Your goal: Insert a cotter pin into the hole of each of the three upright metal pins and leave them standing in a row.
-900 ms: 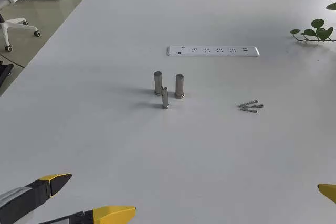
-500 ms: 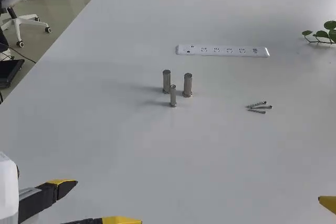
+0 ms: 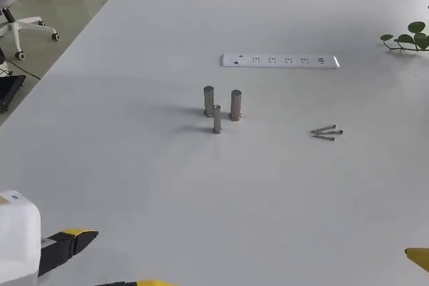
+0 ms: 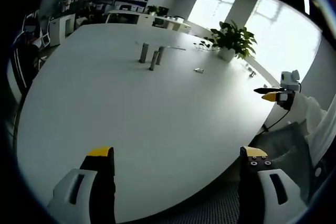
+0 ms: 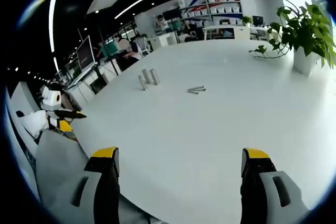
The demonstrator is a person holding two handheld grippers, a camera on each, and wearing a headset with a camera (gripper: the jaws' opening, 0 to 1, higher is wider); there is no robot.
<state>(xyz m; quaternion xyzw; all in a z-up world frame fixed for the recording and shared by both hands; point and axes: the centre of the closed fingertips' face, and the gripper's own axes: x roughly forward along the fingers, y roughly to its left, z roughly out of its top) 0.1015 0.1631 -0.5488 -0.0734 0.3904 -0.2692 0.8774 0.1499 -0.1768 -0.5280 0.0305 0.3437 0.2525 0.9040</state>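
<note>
Three upright metal pins (image 3: 216, 118) (image 4: 150, 59) (image 5: 146, 78) stand in a tight cluster near the middle of the white table (image 3: 167, 185). The cotter pins (image 3: 326, 132) (image 4: 198, 70) (image 5: 196, 90) lie in a small pile to their right. My left gripper (image 4: 176, 162) is open and hangs over the near left table edge, far from the pins; one yellow fingertip (image 3: 79, 235) shows at the bottom left of the head view. My right gripper (image 5: 178, 162) is open over the near right edge, a yellow tip (image 3: 418, 256) at the bottom right. Nothing is held.
A white power strip (image 3: 280, 61) lies behind the pins. A leafy plant sprig (image 3: 405, 39) sits at the far right edge and a potted plant (image 4: 230, 43) (image 5: 304, 35) stands on the table. An office chair (image 3: 17, 5) is off the table's left side.
The head camera has shifted, so the scene sits a little differently. The left gripper has dropped lower in the head view. Pins and cotter pins have not moved.
</note>
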